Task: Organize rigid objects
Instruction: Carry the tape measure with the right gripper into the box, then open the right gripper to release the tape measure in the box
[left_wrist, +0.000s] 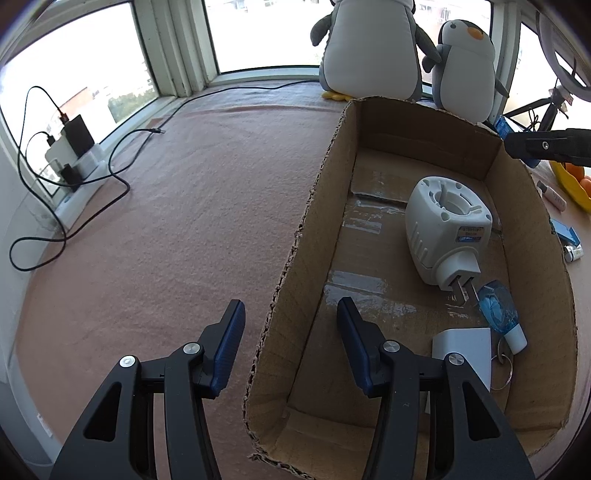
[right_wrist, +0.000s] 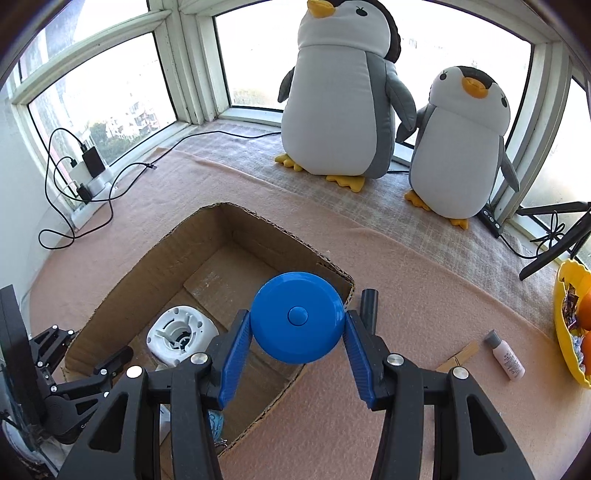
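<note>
R gripper (right_wrist: 298, 334) clamped on a blue round disc-shaped case (right_wrist: 297, 317) w/ centre button — both blue pads touch its sides, held above the near-right corner of the cardboard box (right_wrist: 122, 295). L gripper (left_wrist: 290, 341) wide open, nothing between the pads; it straddles the box's left wall (left_wrist: 295, 266), one finger outside over the pink blanket (left_wrist: 166, 221), the other inside the box. In the box: white plug-in device (left_wrist: 445, 230) lying w/ prongs toward the near end, a blue clear-plastic bottle w/ white cap (left_wrist: 500, 314) just beside the prongs, a white flat block (left_wrist: 465, 349) partly hidden by the L finger, a key ring (left_wrist: 504, 363) next to it. Outside the box, R side on the blanket: wooden clothespin (right_wrist: 458, 356), small pink tube w/ grey cap (right_wrist: 506, 356), yellow bowl (right_wrist: 563, 332) w/ oranges at frame edge. Two plush penguins (right_wrist: 343, 92) stand by the window — charger and black cables (right_wrist: 86, 166) at far left sill.
</note>
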